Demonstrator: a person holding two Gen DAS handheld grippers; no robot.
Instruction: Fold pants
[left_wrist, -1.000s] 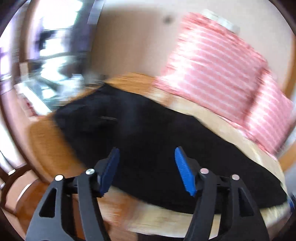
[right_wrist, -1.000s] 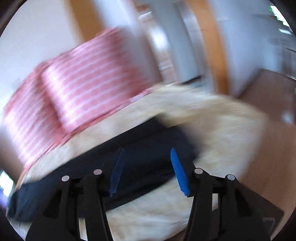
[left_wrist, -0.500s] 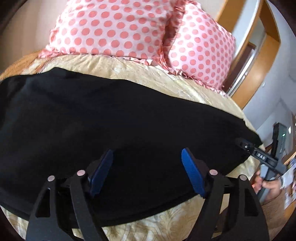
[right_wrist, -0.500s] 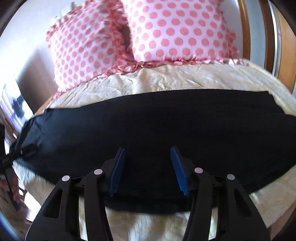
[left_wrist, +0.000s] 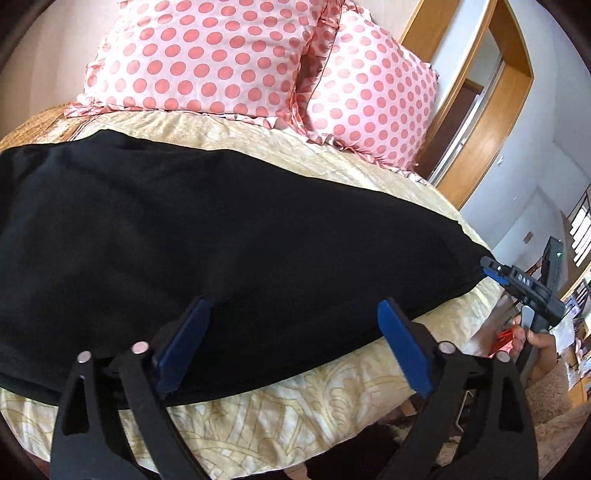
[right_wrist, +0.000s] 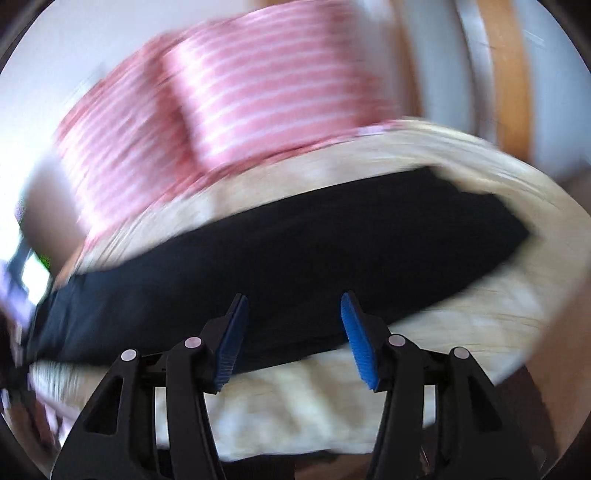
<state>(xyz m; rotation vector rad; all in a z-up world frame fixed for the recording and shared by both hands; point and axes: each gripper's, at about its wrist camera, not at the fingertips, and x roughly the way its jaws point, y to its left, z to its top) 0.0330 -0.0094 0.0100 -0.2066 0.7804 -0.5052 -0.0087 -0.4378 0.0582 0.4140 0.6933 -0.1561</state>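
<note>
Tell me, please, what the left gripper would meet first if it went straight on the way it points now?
Most likely the black pants on the bed; the open left gripper points straight at them, though depth is unclear.

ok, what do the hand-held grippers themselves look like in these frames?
Both match. The left hand-held gripper and right hand-held gripper have black plastic arms with triangular cutouts, round silver rivets and flat blue ribbed pads. In the left view the right one's body carries small white lettering, too small to read surely. No cables or sleeves show.
</note>
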